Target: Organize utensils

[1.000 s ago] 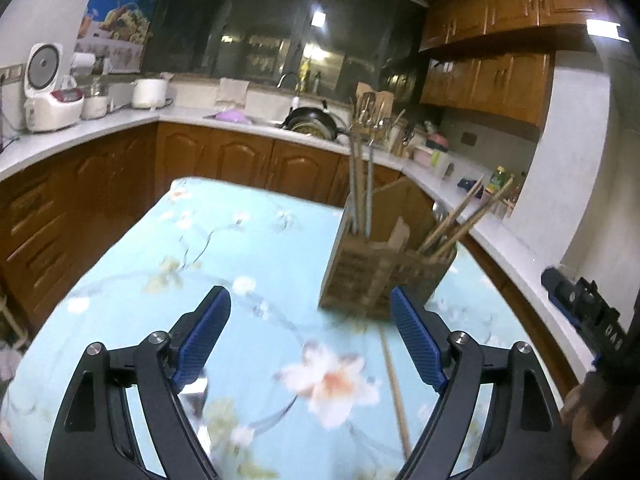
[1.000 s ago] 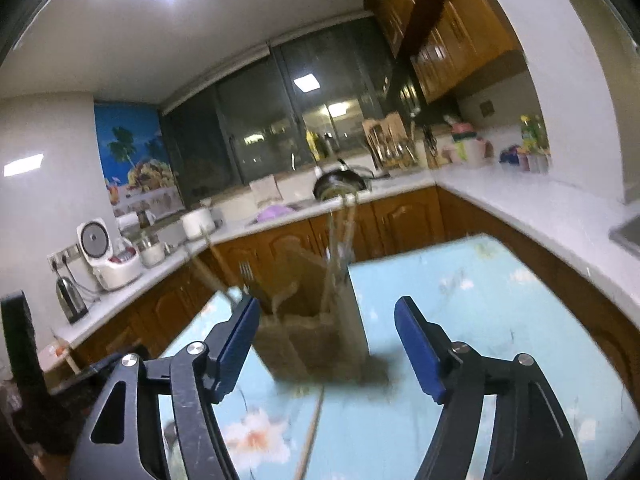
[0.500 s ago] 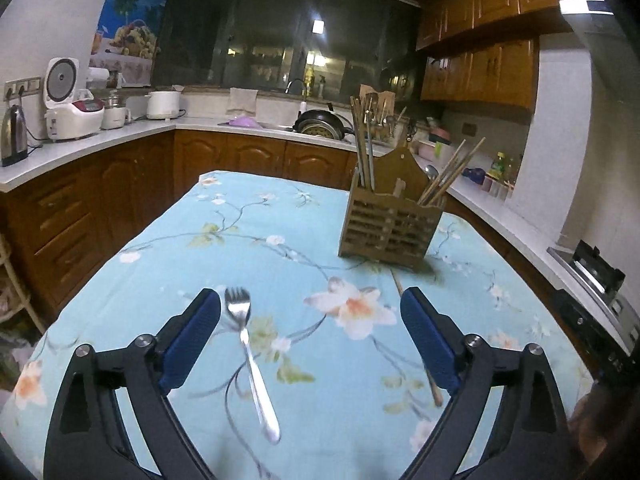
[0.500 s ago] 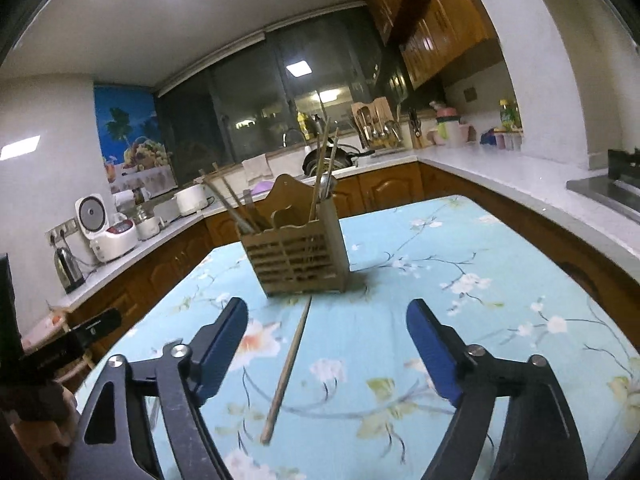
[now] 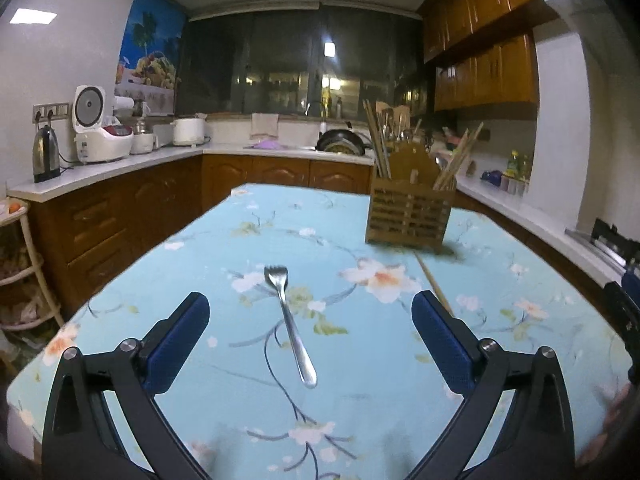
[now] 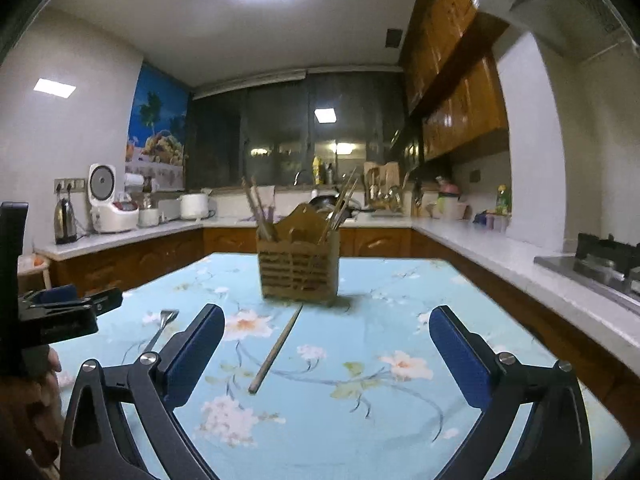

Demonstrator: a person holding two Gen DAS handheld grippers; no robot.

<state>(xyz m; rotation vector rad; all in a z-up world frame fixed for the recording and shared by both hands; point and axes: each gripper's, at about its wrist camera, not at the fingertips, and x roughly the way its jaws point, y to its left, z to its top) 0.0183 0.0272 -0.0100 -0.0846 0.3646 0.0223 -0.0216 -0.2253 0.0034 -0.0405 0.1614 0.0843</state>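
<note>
A metal fork (image 5: 290, 320) lies on the flowered blue tablecloth (image 5: 360, 400), tines pointing away, between the open jaws of my left gripper (image 5: 310, 322). It also shows in the right wrist view (image 6: 160, 326), at the left. A single chopstick (image 6: 276, 350) lies in front of the wooden utensil holder (image 6: 298, 270), between the open jaws of my right gripper (image 6: 326, 336). The chopstick (image 5: 434, 284) and the holder (image 5: 408, 216), with several chopsticks standing in it, also show in the left wrist view. Both grippers are empty and hover above the table.
Wooden cabinets and a white counter (image 5: 120, 168) run around the table. A kettle (image 5: 46, 154) and rice cooker (image 5: 98, 132) stand on the left counter, and a stove (image 6: 604, 264) on the right. The left gripper's body (image 6: 52, 316) shows at the right view's left edge.
Both grippers have pulled back from the utensil holder and lowered toward the near end of the table. The fork and loose chopstick came into view between the jaws.
</note>
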